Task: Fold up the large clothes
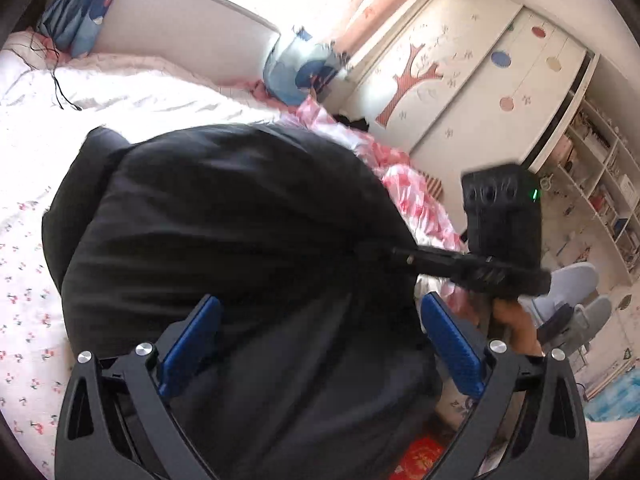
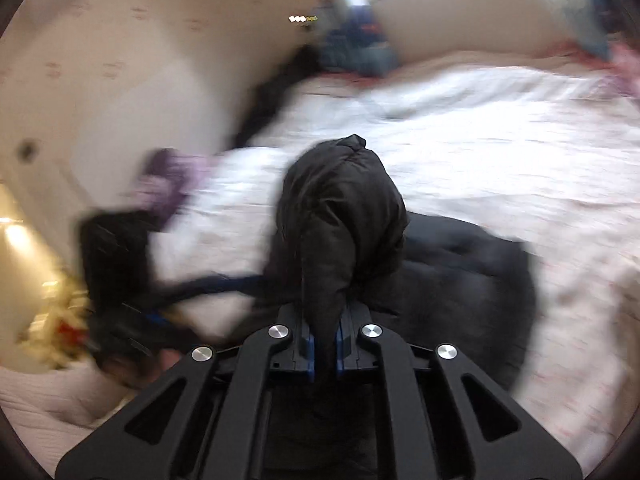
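Observation:
A large black padded jacket point(image 1: 240, 220) lies spread on a bed with a white flowered sheet point(image 1: 32, 280). My left gripper point(image 1: 320, 300) hovers open over the jacket's near part, its blue pads point(image 1: 192, 344) wide apart with only fabric below them. My right gripper point(image 2: 324, 320) is shut on a fold of the jacket point(image 2: 344, 208), which stands up in a bunch above the part still lying flat point(image 2: 460, 272). In the left wrist view the right gripper point(image 1: 372, 250) comes in from the right and meets the jacket's edge. The right wrist view is motion-blurred.
A pink checked quilt point(image 1: 412, 196) is bunched along the bed's right side. Blue cushions point(image 1: 296, 68) lie by the window sill. A wardrobe with a tree decal point(image 1: 460, 92) and open shelves point(image 1: 600, 184) stand beyond. Grey shoes point(image 1: 568, 280) are on the floor. A purple cloth point(image 2: 168, 176) lies on the bed.

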Motion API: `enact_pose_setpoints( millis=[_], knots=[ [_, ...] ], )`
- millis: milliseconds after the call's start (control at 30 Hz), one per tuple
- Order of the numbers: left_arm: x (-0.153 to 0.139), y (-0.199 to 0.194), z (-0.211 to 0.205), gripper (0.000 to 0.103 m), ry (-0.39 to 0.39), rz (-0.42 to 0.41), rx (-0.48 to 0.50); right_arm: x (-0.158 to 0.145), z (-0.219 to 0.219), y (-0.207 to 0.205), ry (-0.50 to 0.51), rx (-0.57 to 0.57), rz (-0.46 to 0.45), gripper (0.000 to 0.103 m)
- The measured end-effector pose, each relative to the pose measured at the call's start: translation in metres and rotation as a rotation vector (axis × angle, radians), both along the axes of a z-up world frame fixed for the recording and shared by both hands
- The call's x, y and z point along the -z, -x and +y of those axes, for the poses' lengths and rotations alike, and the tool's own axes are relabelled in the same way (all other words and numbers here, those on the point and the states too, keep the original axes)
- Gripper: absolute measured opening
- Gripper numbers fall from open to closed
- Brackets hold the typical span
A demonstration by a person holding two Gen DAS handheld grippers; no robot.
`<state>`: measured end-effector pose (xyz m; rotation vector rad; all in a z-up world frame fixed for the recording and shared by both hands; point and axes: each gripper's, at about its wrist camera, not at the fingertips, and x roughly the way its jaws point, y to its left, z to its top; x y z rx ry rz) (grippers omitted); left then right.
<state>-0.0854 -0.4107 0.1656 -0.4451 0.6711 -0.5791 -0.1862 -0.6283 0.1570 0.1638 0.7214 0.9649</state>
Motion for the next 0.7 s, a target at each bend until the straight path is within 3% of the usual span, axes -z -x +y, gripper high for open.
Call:
enact_pose_setpoints(
  millis=[100, 200, 367, 433, 500, 533, 600, 700],
  knots=[
    [0.028, -0.018, -0.029, 0.096, -0.074, 0.089, 0.066, 0.064, -0.037, -0.016, 0.049, 0.166, 0.107, 0.008],
    [0.046, -0.021, -0.065, 0.096, -0.227, 0.085, 0.117, 0.131, -0.053, -0.026, -0.036, 0.200, 0.278, 0.010],
    [0.040, -0.015, -0.061, 0.096, -0.257, 0.110, 0.124, 0.107, -0.065, -0.007, -0.046, 0.261, 0.182, 0.010],
    [0.034, -0.008, -0.043, 0.096, -0.207, 0.114, 0.092, 0.104, -0.065, -0.002, -0.008, 0.289, 0.161, 0.011],
    [0.035, 0.008, -0.013, 0.096, -0.099, 0.122, 0.031, 0.120, -0.062, 0.001, -0.013, 0.299, 0.196, 0.014],
    [0.042, 0.018, 0.014, 0.096, -0.012, 0.149, -0.034, 0.126, -0.057, -0.004, -0.025, 0.296, 0.211, 0.015],
    [0.068, 0.025, 0.049, 0.096, 0.075, 0.251, -0.116, 0.144, -0.062, -0.001, -0.069, 0.303, 0.243, 0.015],
    [0.105, 0.021, 0.076, 0.096, 0.218, 0.370, -0.126, 0.154, -0.061, -0.002, -0.100, 0.313, 0.258, 0.015]
  ],
)
